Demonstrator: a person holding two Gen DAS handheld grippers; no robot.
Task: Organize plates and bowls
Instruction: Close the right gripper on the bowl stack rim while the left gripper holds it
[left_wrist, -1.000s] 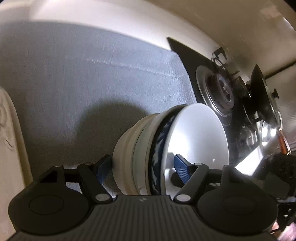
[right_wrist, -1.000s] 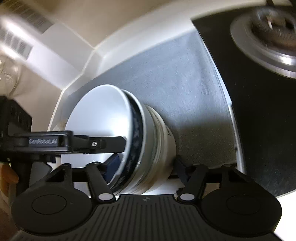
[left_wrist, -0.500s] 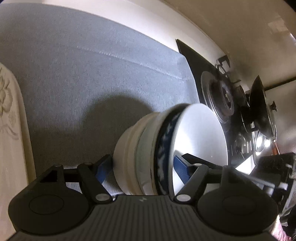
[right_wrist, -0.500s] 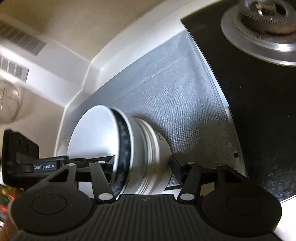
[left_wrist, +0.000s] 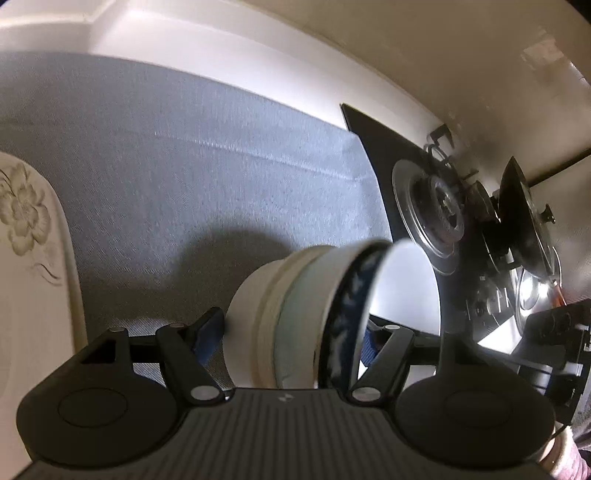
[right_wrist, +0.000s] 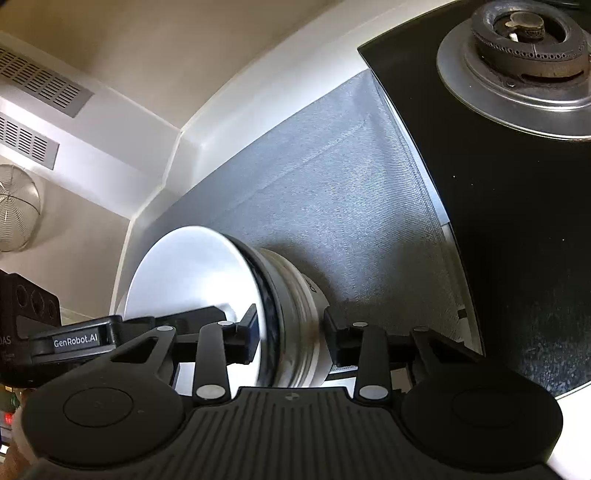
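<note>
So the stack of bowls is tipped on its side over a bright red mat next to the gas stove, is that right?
Not quite: the mat is grey, not red. The right wrist view shows its grey weave running under the tipped stack of bowls up to the edge of the black gas stove. The rest holds: the stack is tipped on its side, beside the stove.

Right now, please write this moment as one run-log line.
left gripper: around bowl stack, grip unclear | right gripper: jaws closing, stack between | stack: tilted over grey mat | stove burner: beside mat
</note>
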